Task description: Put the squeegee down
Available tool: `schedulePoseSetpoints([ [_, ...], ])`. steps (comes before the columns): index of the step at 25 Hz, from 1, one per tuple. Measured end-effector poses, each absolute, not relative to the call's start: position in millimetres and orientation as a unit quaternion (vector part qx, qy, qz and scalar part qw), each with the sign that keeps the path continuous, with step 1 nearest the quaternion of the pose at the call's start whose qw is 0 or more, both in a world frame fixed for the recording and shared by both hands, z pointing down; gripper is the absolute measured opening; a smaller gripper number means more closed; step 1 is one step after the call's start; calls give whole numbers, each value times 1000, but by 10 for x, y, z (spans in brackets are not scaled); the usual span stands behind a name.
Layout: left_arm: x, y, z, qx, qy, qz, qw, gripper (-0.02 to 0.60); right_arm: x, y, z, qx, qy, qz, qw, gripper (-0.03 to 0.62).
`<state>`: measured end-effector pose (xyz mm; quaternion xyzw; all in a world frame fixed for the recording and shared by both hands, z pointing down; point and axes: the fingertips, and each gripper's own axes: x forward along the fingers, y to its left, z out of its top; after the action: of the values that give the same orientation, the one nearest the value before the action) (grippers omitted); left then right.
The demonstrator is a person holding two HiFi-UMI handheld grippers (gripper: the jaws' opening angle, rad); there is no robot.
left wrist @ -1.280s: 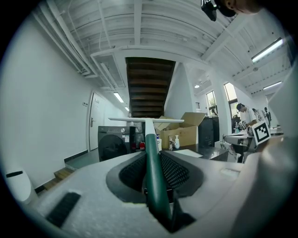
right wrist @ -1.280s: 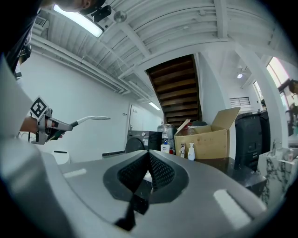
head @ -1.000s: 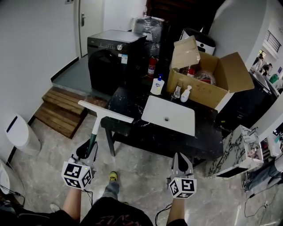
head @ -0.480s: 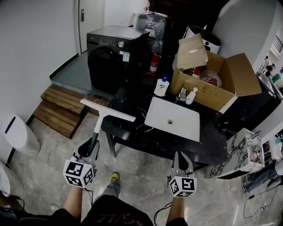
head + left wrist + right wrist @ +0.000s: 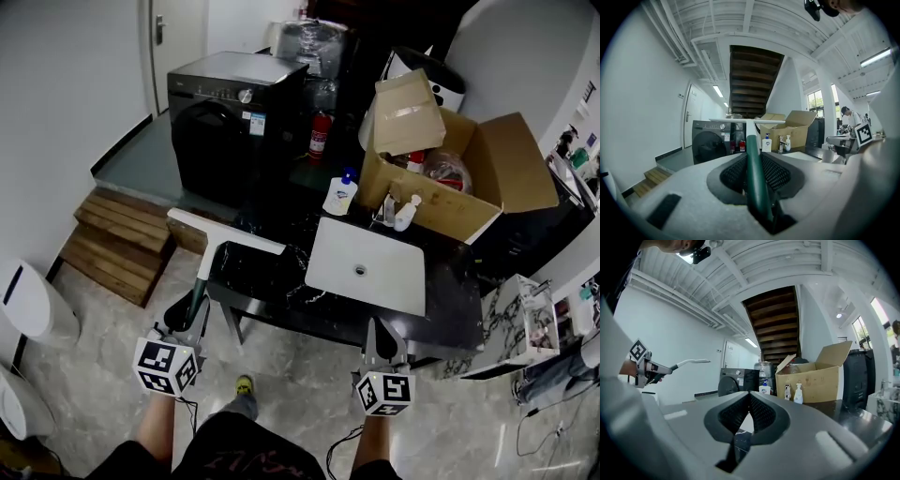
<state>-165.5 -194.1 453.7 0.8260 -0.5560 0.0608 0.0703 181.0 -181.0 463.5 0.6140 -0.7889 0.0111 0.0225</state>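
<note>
**Holding the squeegee up by the black table**

The left gripper (image 5: pixel 190 317) is squeezed shut on the green handle of the squeegee (image 5: pixel 201 277), low down near its end. The squeegee sticks up in the air, and its long white blade is by the left end of the black table (image 5: pixel 272 281). It looks light and stiff, with a soft edge on the blade. The smooth handle could twist, because the wide blade is far from the grip. The handle seems the best place to hold it.

The right gripper (image 5: pixel 382 345) has its jaws pressed together and holds nothing.

The table top looks hard and shiny. A white sink (image 5: pixel 361 272), a soap bottle (image 5: pixel 339 195) and an open cardboard box (image 5: pixel 450 178) sit on it. A dark washing machine (image 5: pixel 234 112) stands behind, with wooden steps (image 5: pixel 117 248) to the left.
</note>
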Motion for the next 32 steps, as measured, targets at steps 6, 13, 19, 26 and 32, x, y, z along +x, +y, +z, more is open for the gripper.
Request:
schedulePoseSetpoints([
  [6,-1768,-2452,4520,834,-544,59,70,98,1654,-2255,4609,623,-782,13,21,11],
  [13,-1895,-2959,4537,842,-531,58,75,98,1414,-2665,4568,626,-779,5,28,11],
  [19,-1956,-3235,4555,847,-523,59,75,98,1284,-2910,4615,628,-777,6,35,11],
  [26,-1995,-3450,4577,847,-524,58,74,98,1241,-3154,4569,628,-777,0,36,11],
  [32,-1955,-3611,4554,848,-522,59,73,98,1283,-3332,4538,627,-778,-4,40,11],
])
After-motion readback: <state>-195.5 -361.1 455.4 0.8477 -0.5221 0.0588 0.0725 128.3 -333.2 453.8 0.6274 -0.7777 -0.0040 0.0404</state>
